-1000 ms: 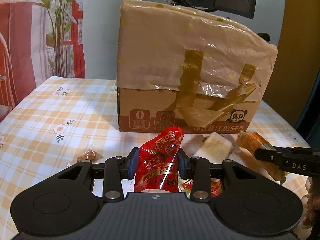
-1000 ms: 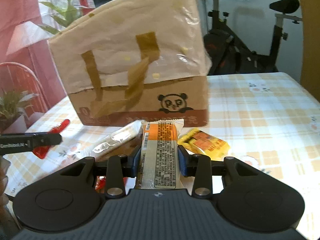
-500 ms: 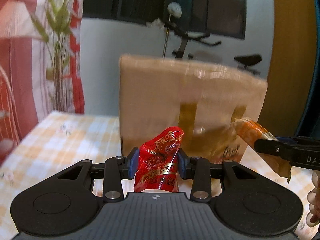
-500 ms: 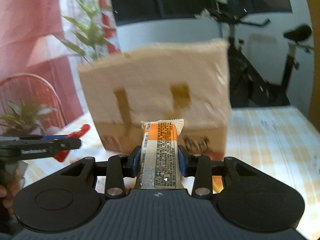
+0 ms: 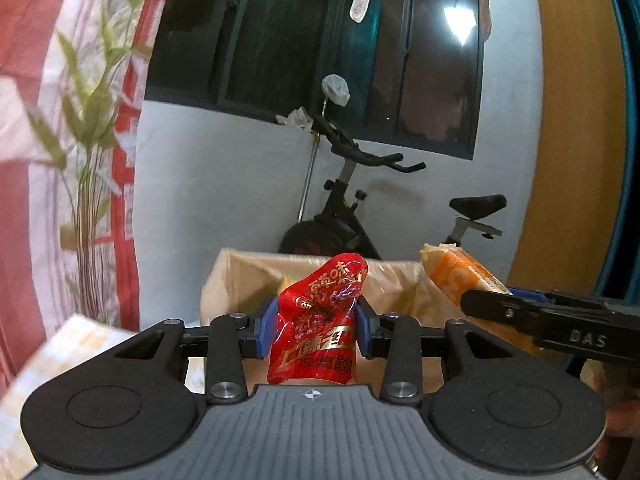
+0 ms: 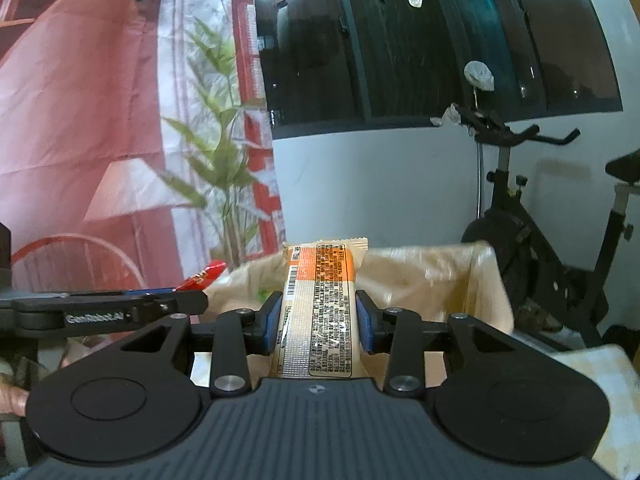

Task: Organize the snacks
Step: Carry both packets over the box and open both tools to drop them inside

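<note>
L gripper (image 5: 312,330): blue pads clamped on a red snack packet (image 5: 320,320) w/ gold print, packet upright between them, crinkled top poking above the pads. R gripper (image 6: 316,318): pads clamped on an orange/white snack bar (image 6: 318,308), label side w/ barcode + fine print facing the cam, top seal sticking up past the fingertips. Both held in the air, in front of / just above the open top of the cardboard box (image 5: 248,276).

Box has a plastic liner (image 6: 424,272) over its rim, opening facing up; a bit of green/yellow inside, too blurry to ID. In L wrist view the R gripper comes in from the right edge w/ the orange bar tip (image 5: 452,272) over the box's right side. In R wrist view the L gripper arm (image 6: 104,308) comes in from the left, red packet tip (image 6: 204,274) near the box's left rim. The two snacks are apart, not touching.

Checked tablecloth (image 5: 60,360) at the low corners. Bkgd: exercise bike (image 5: 352,208) behind the box, dark window (image 5: 312,40), red/white curtain w/ leaf print (image 5: 60,120). Part of a person's hand (image 6: 12,396) at left edge of R view.
</note>
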`<state>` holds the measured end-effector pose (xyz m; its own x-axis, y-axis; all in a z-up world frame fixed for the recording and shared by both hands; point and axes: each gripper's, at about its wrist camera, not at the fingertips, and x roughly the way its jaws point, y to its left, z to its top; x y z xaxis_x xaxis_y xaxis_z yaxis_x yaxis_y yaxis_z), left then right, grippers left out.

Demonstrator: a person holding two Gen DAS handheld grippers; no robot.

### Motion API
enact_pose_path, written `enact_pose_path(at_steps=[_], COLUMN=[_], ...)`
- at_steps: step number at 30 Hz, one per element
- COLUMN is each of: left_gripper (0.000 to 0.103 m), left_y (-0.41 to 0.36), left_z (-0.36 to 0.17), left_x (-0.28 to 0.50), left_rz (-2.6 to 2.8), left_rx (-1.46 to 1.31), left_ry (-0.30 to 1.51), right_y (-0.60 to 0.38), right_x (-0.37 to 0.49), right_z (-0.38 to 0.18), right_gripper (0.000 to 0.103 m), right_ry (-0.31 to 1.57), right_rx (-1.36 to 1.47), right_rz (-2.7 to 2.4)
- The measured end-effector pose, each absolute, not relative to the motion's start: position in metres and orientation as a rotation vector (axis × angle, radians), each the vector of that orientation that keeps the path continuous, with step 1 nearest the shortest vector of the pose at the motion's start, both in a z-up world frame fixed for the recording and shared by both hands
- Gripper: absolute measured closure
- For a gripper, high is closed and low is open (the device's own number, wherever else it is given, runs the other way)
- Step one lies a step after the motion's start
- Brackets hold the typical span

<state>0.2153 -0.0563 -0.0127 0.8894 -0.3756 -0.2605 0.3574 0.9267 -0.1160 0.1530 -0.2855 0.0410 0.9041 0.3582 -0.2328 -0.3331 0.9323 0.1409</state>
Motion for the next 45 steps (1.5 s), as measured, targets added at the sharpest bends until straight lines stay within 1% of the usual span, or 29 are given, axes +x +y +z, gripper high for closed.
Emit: enact_pose_path(at_steps=[5, 10, 11, 14, 15, 17, 18, 20, 21, 22, 23, 26, 29, 36, 45], left_gripper=[0.061, 0.061, 0.059, 0.050, 0.044, 0.036, 0.035, 0.028, 0.025, 0.024, 0.024, 0.024, 0.024, 0.024, 0.024], left_y=[-0.071, -0.072, -0.072, -0.078, -0.079, -0.080, -0.078, -0.073, -0.070, -0.068, -0.065, -0.060, -0.055, -0.029, 0.011], left_z=[0.000, 0.000, -0.002, -0.006, -0.008, -0.009, -0.008, -0.007, -0.006, -0.005, -0.004, -0.001, 0.002, 0.006, -0.010], left_x=[0.265, 0.316, 0.322, 0.332, 0.333, 0.333, 0.333, 0.329, 0.327, 0.326, 0.324, 0.314, 0.300, 0.257, 0.205], left_rz=[-0.356, -0.350, -0.349, -0.340, -0.329, -0.323, -0.320, -0.311, -0.309, -0.306, -0.305, -0.299, -0.294, -0.315, -0.305], left_rx=[-0.010, -0.049, -0.051, -0.010, 0.003, 0.027, 0.031, 0.013, -0.004, -0.018, -0.030, -0.034, -0.013, -0.033, -0.045], left_ry=[0.313, 0.427, 0.436, 0.456, 0.460, 0.461, 0.456, 0.456, 0.460, 0.463, 0.464, 0.454, 0.438, 0.399, 0.371], right_y=[-0.294, -0.298, -0.298, -0.294, -0.293, -0.293, -0.294, -0.296, -0.297, -0.298, -0.298, -0.298, -0.297, -0.299, -0.298], right_x=[0.216, 0.271, 0.280, 0.299, 0.304, 0.310, 0.310, 0.307, 0.304, 0.301, 0.298, 0.288, 0.277, 0.242, 0.194], right_z=[0.051, 0.044, 0.042, 0.034, 0.031, 0.026, 0.023, 0.021, 0.023, 0.024, 0.026, 0.034, 0.041, 0.046, 0.040], right_gripper=[0.064, 0.064, 0.064, 0.064, 0.063, 0.063, 0.061, 0.057, 0.049, 0.039, 0.036, 0.035, 0.029, 0.028, 0.028], right_ry=[0.307, 0.404, 0.431, 0.498, 0.513, 0.546, 0.562, 0.569, 0.562, 0.553, 0.547, 0.530, 0.510, 0.451, 0.381], right_rx=[0.080, 0.107, 0.117, 0.123, 0.121, 0.132, 0.139, 0.137, 0.136, 0.134, 0.129, 0.096, 0.077, 0.035, -0.027], right_rz=[0.307, 0.235, 0.228, 0.200, 0.188, 0.177, 0.184, 0.184, 0.189, 0.197, 0.202, 0.213, 0.230, 0.272, 0.340])
